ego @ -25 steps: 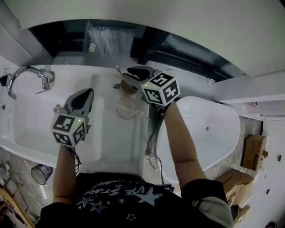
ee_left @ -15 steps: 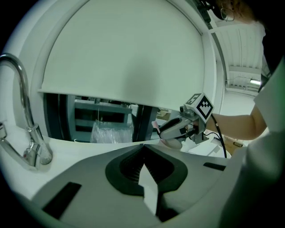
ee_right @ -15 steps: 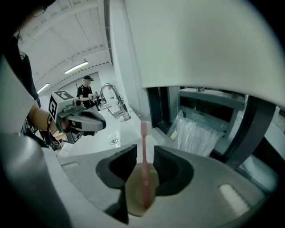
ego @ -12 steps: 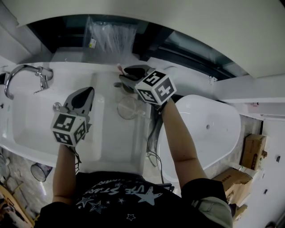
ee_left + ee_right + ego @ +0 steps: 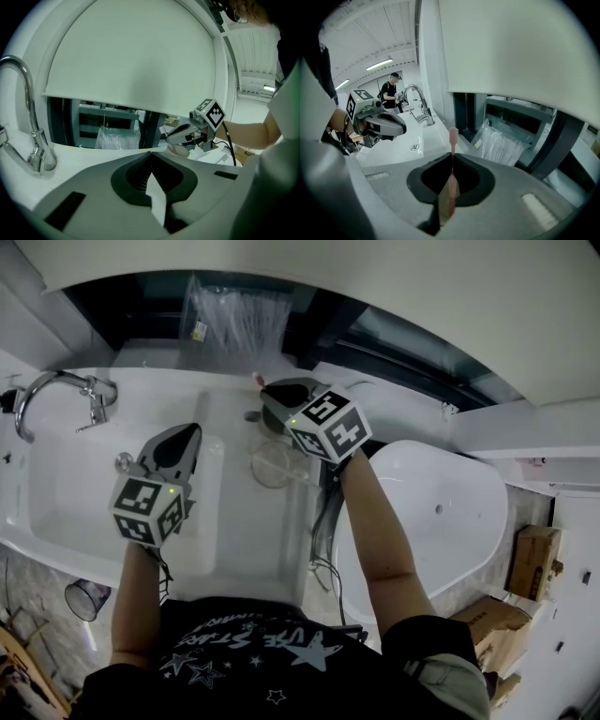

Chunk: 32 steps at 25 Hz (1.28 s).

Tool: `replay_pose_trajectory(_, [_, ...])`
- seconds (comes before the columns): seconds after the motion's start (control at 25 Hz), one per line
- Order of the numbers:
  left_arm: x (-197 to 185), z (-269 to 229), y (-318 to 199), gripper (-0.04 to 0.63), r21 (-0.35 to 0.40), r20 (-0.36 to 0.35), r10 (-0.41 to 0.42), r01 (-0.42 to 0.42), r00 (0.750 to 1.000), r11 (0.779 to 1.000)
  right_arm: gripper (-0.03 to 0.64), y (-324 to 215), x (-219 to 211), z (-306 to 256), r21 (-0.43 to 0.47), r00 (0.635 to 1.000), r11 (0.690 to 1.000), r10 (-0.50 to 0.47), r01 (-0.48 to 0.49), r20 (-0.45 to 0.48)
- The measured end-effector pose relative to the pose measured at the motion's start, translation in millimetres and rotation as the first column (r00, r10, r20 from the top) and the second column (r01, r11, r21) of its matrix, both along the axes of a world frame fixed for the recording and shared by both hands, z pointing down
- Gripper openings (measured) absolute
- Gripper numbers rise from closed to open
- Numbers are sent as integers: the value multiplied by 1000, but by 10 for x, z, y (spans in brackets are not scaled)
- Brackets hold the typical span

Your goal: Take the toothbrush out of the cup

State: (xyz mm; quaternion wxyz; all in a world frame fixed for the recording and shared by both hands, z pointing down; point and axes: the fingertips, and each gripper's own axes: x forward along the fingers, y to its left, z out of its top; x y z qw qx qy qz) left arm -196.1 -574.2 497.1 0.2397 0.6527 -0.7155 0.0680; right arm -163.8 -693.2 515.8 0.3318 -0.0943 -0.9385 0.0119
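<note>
A pink toothbrush (image 5: 453,137) stands upright between the jaws of my right gripper (image 5: 451,159). The jaws are closing, and the pads press on its handle. In the head view only the brush's pink tip (image 5: 260,379) shows, just beyond the right gripper (image 5: 269,392). The cup (image 5: 180,149) sits right under that gripper, and the head view mostly hides it. My left gripper (image 5: 180,435) hovers over the white basin (image 5: 66,502), apart from the cup, shut and holding nothing.
A chrome faucet (image 5: 54,395) stands at the basin's far left. A clear round glass (image 5: 272,465) rests on the counter near the right gripper. A plastic bag (image 5: 239,320) lies behind the counter. A white tub (image 5: 441,512) is to the right. A person (image 5: 391,89) stands far off.
The right gripper has edged in over the cup and its jaws have come together around the toothbrush. The left gripper has hardly moved.
</note>
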Motion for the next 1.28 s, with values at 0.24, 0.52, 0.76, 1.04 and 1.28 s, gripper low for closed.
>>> replay_pose_trajectory(0.24, [12,-83,88,8,21,-1,1,-1,1000,1000,12,17,61,-150,22,999,1000,20,-21,40])
replay_pose_trajectory(0.52, [51,-297,212,8,68,0,35,-35,999,997,12,-1,141,-604,73,981,989,119,-131,157])
replay_pose_trajectory(0.76, [126,-506,336,8,100,6,89,-89,996,991,12,130,238,-1006,137,956,969,167,-204,243])
replay_pose_trajectory(1.04, [193,-703,520,8,142,12,150,-150,989,978,12,320,394,-1434,172,926,944,221,-282,307])
replay_pose_trajectory(1.28, [199,-795,784,8,179,16,199,-199,980,964,12,602,568,-1779,220,894,908,262,-356,363])
